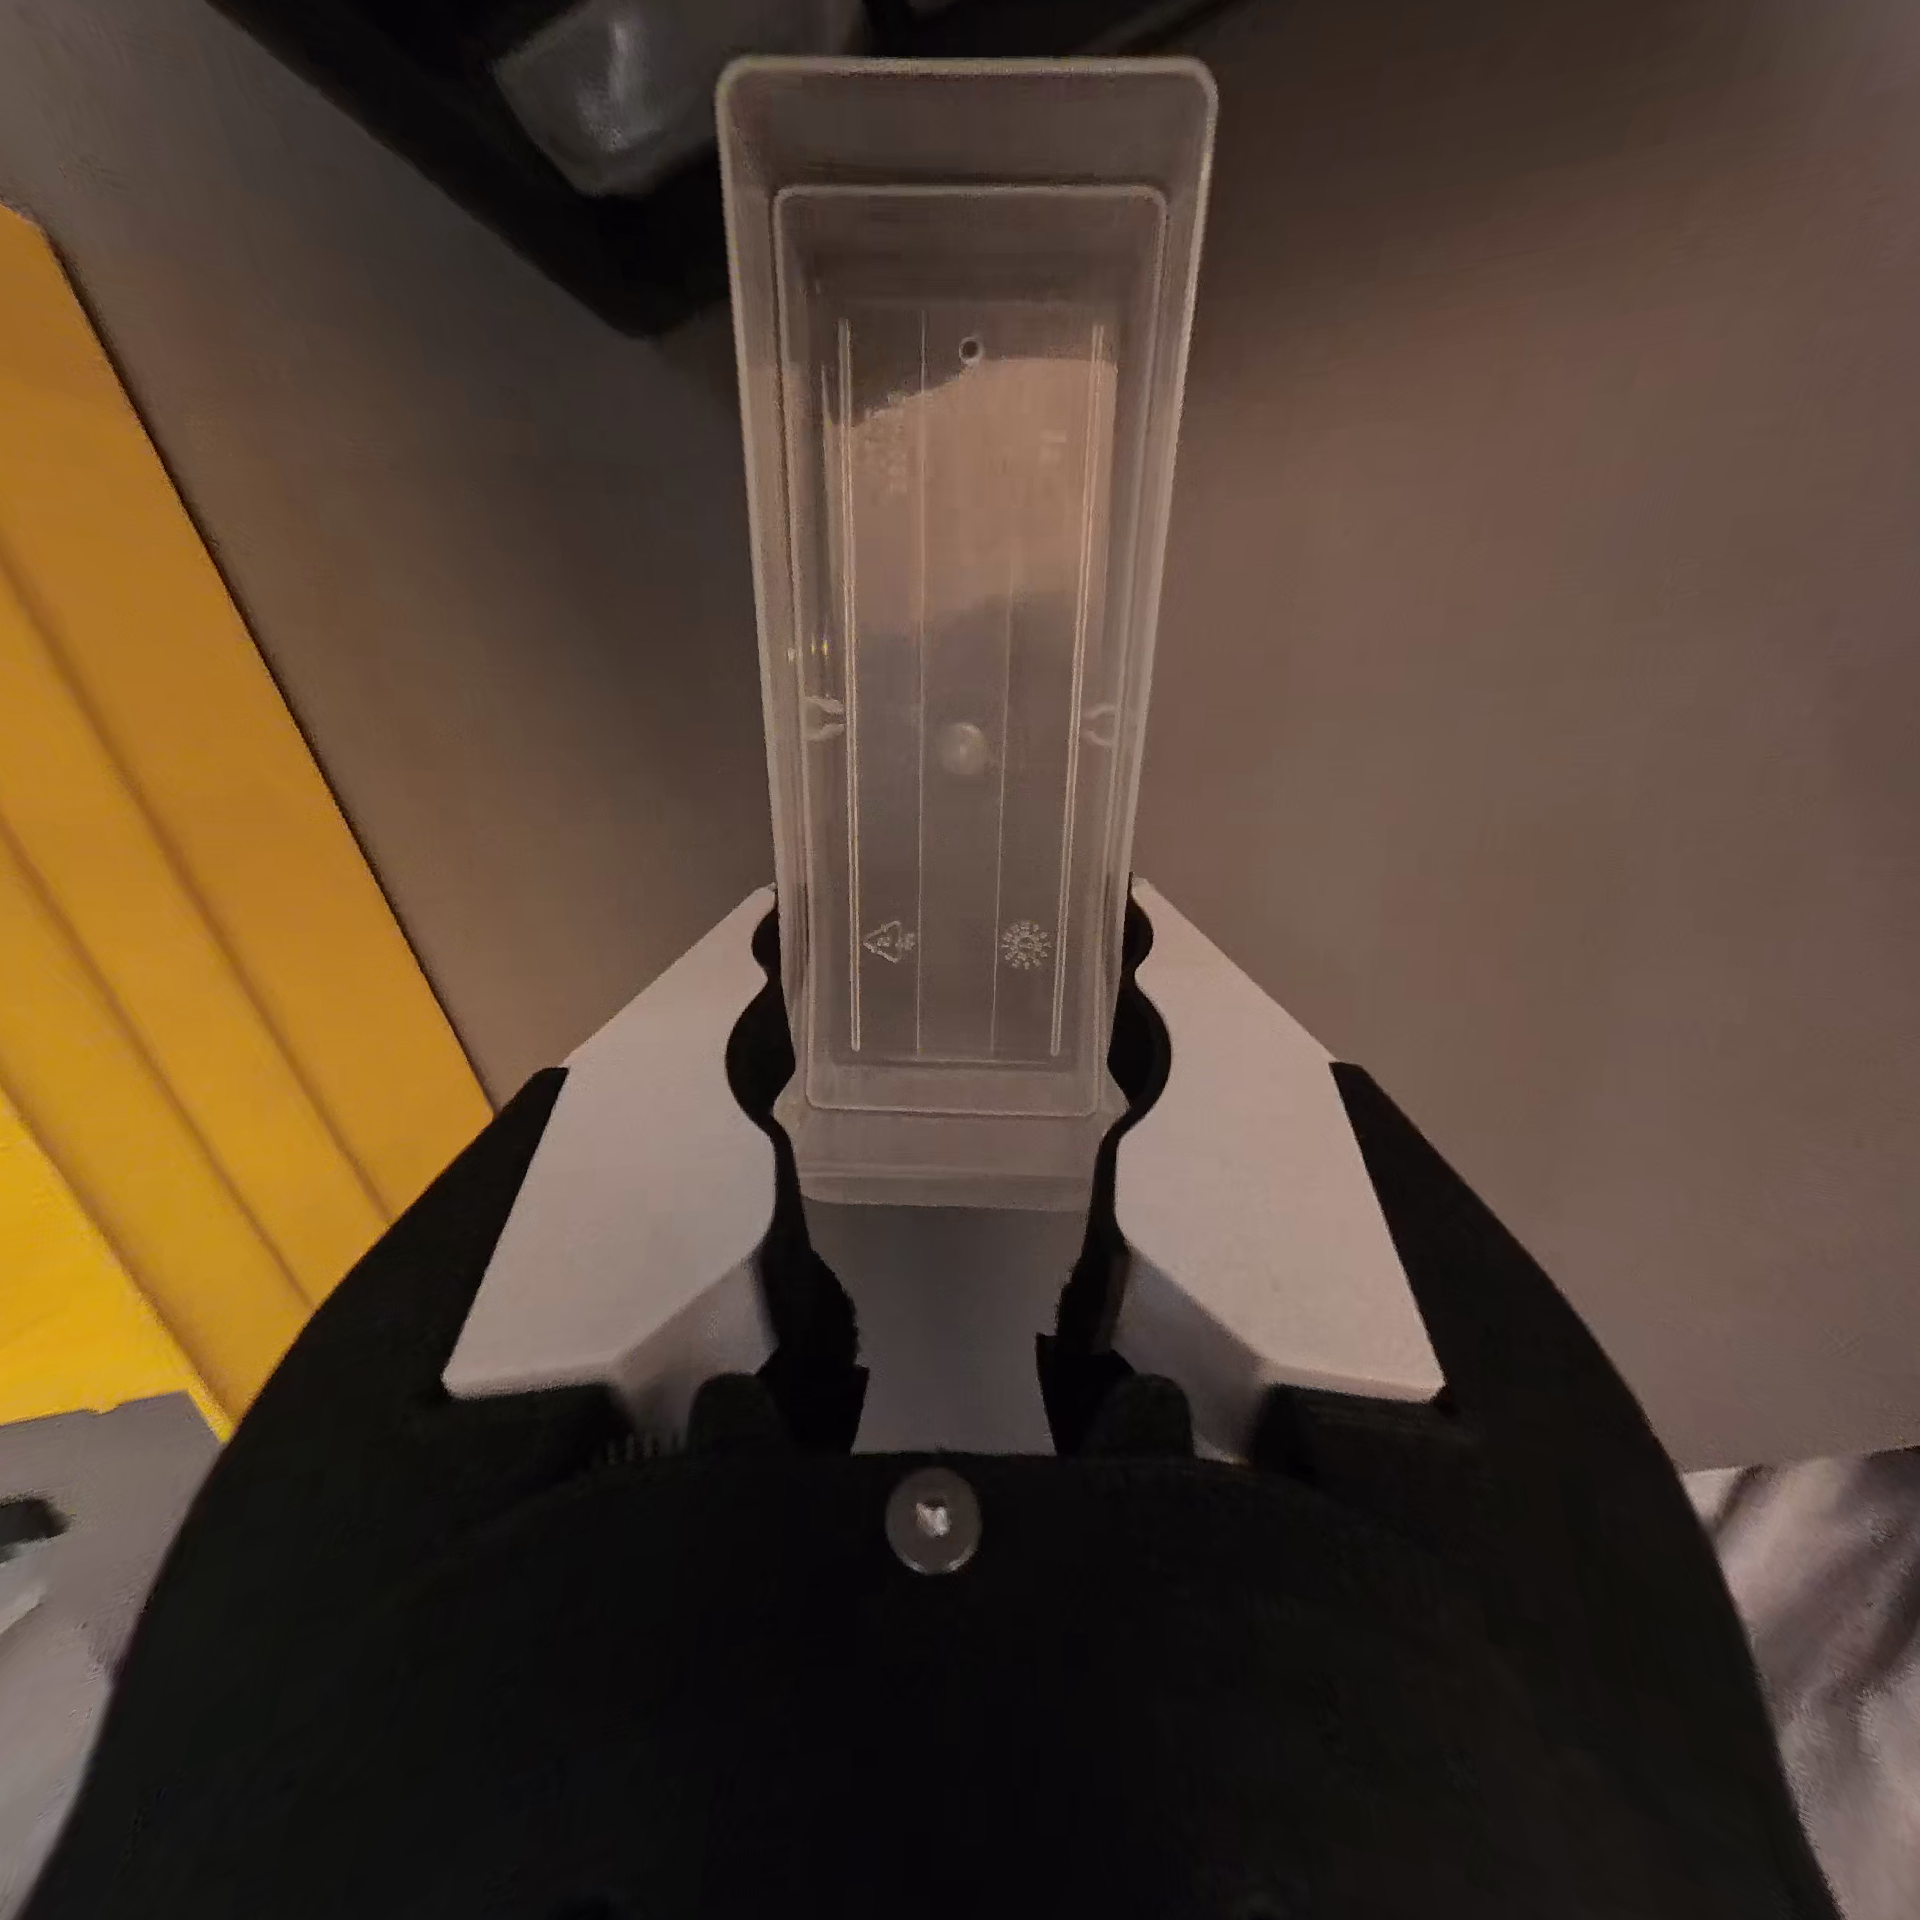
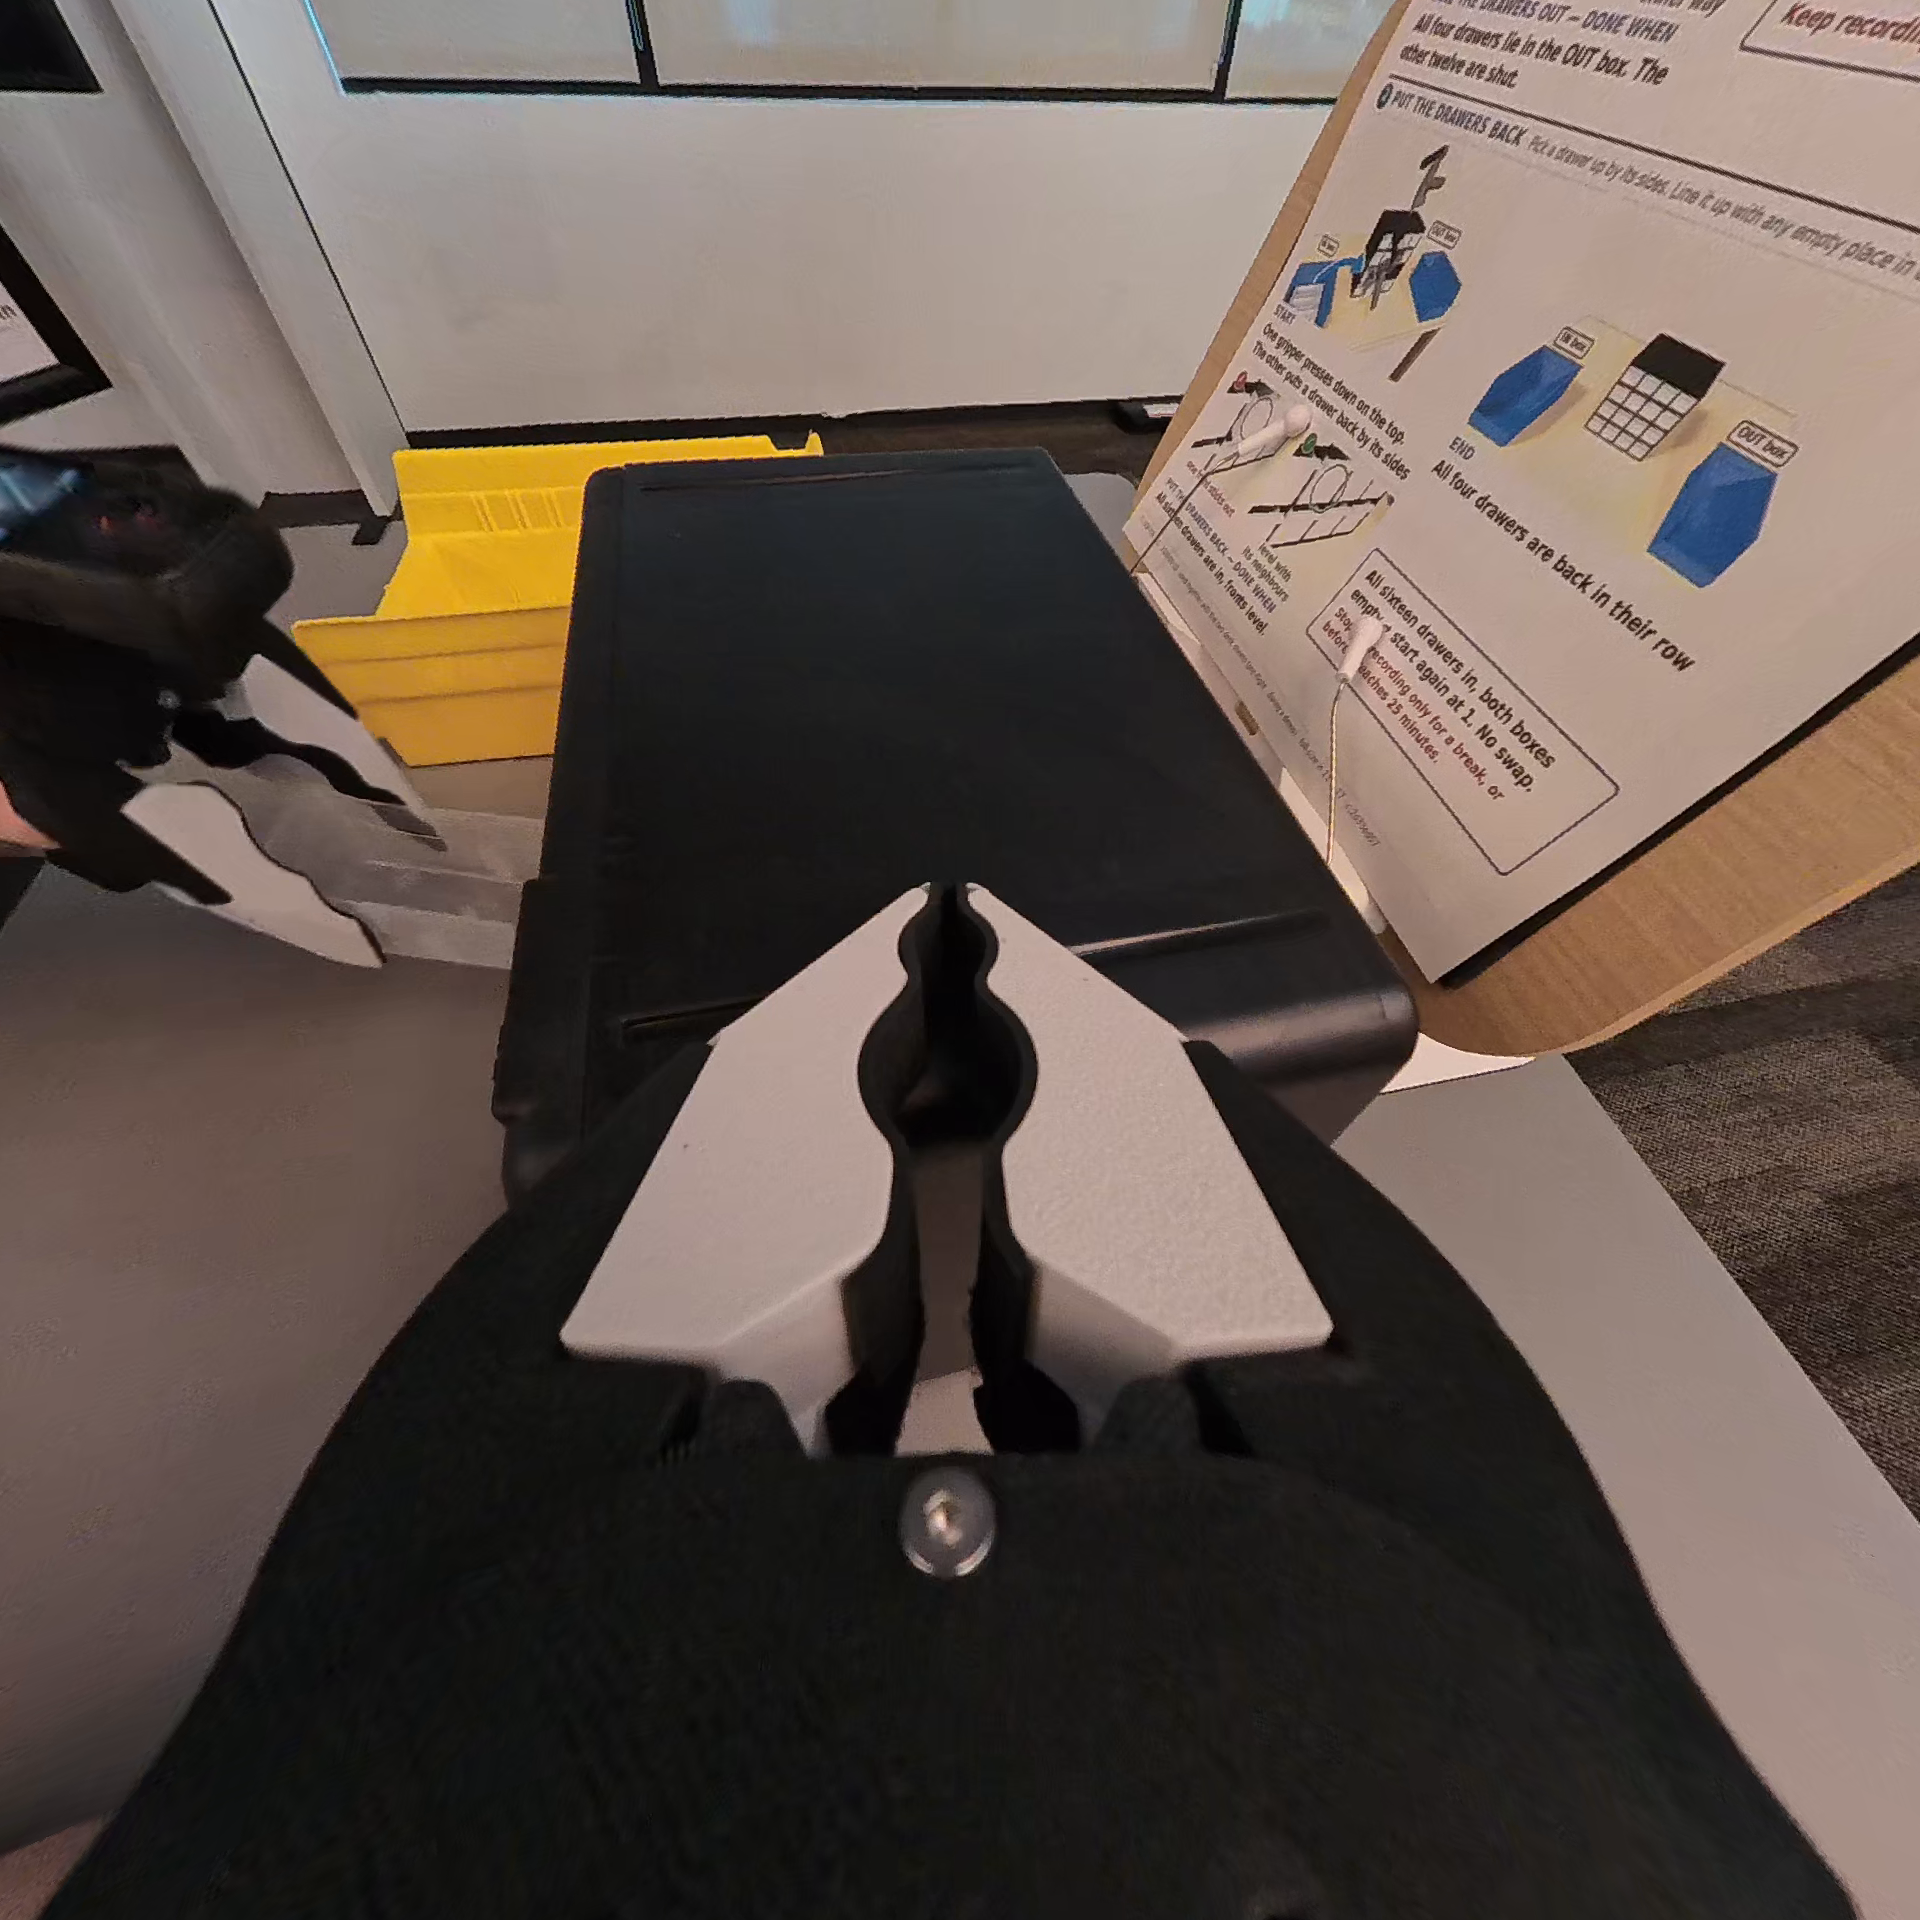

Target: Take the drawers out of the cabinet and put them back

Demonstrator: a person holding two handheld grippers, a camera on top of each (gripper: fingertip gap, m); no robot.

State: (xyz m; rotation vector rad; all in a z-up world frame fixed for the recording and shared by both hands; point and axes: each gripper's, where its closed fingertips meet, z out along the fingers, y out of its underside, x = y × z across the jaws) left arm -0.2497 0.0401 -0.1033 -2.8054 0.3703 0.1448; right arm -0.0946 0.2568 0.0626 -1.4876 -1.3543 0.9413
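My left gripper (image 1: pixel 951 997) is shut on the near end of a clear plastic drawer (image 1: pixel 966 582), gripping its two sides. The drawer is empty and points away from me over the grey table (image 1: pixel 1507 727). The black cabinet (image 2: pixel 894 748) fills the middle of the right wrist view, seen from above, and a dark corner of it (image 1: pixel 520 135) shows in the left wrist view. My right gripper (image 2: pixel 951 904) is shut and empty, with its tips on or just over the cabinet's top near the front edge. The left gripper with the drawer (image 2: pixel 457 873) shows at the cabinet's left side.
A yellow bin (image 2: pixel 468 603) stands on the table left of and behind the cabinet; it also shows in the left wrist view (image 1: pixel 156 831). An instruction board (image 2: pixel 1558 468) leans at the right. The table's right edge (image 2: pixel 1662 1247) borders grey carpet. The gap from one gripper's tips to the other's is roughly 30 cm.
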